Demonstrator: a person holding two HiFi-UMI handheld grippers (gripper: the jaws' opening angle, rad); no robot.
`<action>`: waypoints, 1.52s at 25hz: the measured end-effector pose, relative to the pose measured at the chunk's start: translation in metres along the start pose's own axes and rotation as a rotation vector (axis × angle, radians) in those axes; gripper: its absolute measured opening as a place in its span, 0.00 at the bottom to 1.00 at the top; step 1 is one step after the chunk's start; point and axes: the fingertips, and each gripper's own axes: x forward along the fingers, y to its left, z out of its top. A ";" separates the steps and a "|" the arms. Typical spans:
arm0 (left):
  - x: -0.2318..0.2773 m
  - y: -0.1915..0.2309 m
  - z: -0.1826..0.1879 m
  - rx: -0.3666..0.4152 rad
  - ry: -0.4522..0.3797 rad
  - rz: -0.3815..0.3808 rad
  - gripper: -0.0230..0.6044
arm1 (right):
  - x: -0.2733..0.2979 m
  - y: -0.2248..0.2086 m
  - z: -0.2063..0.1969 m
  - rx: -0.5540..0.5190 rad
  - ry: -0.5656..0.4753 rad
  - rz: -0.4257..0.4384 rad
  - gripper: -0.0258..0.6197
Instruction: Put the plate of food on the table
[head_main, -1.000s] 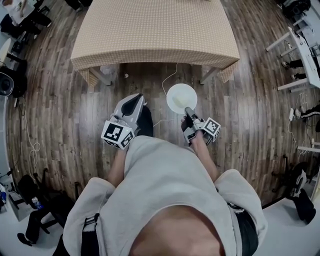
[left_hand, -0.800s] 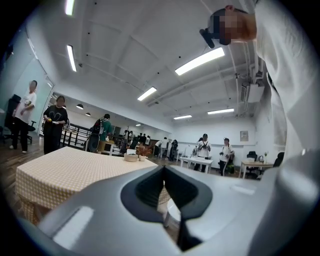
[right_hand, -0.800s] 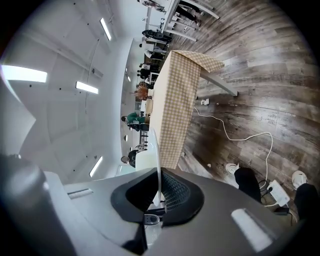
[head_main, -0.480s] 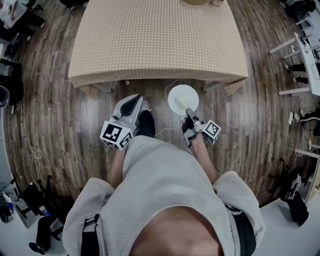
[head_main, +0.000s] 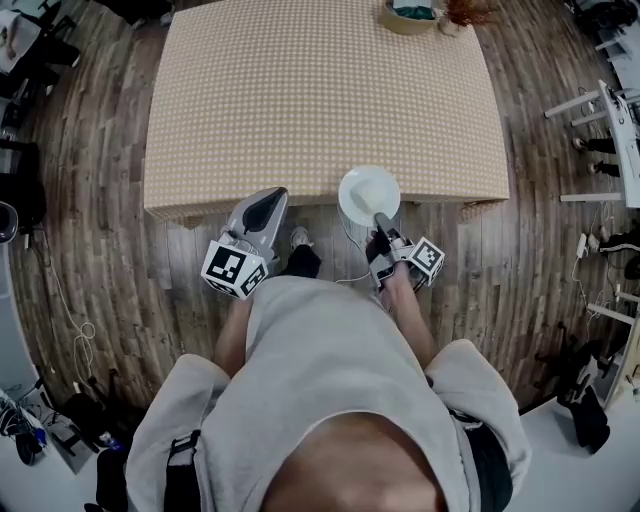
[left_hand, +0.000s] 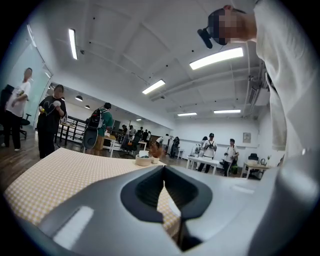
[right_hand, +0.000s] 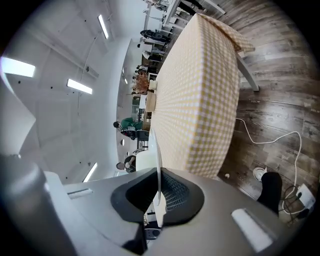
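One plate (head_main: 368, 194) held at the table (head_main: 300, 90) edge

The right gripper (head_main: 381, 222) is clamped on the white plate's near rim and holds it over the table's near edge. Whether the plate touches the table is unclear. The left gripper (head_main: 265, 200) hovers just beside, jaws pressed together on nothing, short of the table.
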 end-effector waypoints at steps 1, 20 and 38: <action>0.006 0.010 0.003 0.000 -0.002 -0.003 0.05 | 0.012 0.006 0.003 -0.003 -0.002 0.003 0.06; 0.061 0.076 0.029 0.028 -0.015 -0.009 0.05 | 0.110 0.063 0.055 -0.024 -0.012 0.060 0.06; 0.092 0.040 0.034 0.047 -0.036 0.126 0.05 | 0.111 0.061 0.102 -0.031 0.097 0.077 0.05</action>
